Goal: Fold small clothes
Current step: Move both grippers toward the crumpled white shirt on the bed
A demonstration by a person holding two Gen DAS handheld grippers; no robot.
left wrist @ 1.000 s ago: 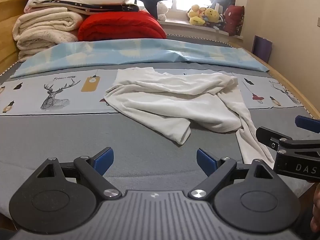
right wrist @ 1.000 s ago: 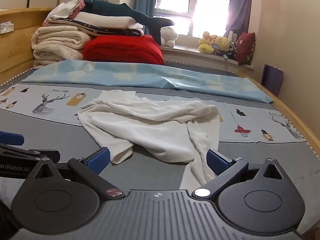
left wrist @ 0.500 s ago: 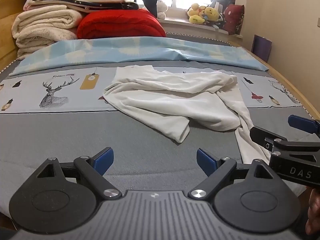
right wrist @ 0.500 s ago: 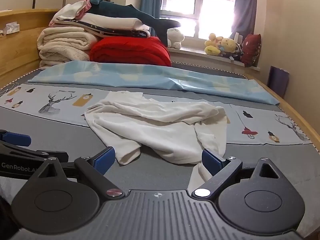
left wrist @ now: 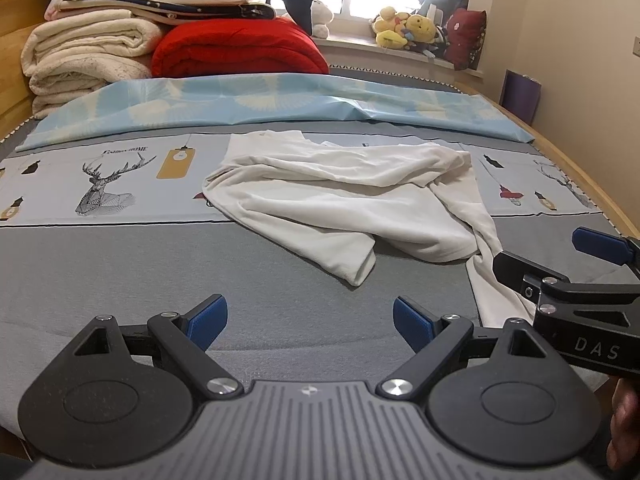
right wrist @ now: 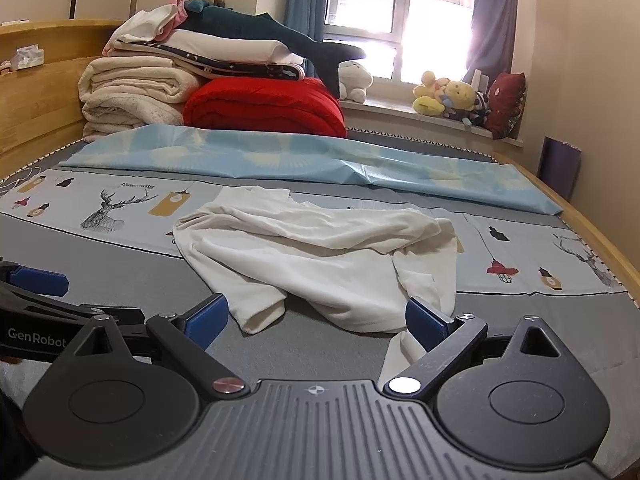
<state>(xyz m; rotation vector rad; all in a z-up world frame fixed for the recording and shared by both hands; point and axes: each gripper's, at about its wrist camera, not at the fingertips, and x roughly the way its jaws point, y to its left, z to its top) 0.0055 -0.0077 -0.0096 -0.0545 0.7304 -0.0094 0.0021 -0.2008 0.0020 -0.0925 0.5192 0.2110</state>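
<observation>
Edged forward over the last second, both tools, bringing the crumpled white long-sleeved cotton garment [left wrist: 348,204] nearer and larger in each view; cloth itself unshifted. Lay heaped mid-bed on the grey mattress cover [left wrist: 120,272], partly across the pale printed band with the line-drawn deer [left wrist: 108,184].

Left gripper [left wrist: 310,320] hovered low over bare grey cover, blue pads spread wide, gripping nothing. Right gripper [right wrist: 316,318] likewise spread wide and empty, its right pad just before a trailing sleeve [right wrist: 404,350] that ran toward the near edge.

Judged as the approach before a first spread-out, nothing yet folded. Best done by:
- pinching single layers at the hem or a sleeve end, not the bunched middle
- lifting and drawing apart to flatten before any crease
- keeping the near sleeve from dragging off the edge

Soft, thin, limp knit, likely to slip and bunch; rounded folds, no stiff edges. Matte, slightly napped cover, probably enough friction to hold the cloth. Behind: glossy light-blue sheet [right wrist: 304,156], puffy red quilt [right wrist: 264,104], rolled cream blankets [right wrist: 132,96]
</observation>
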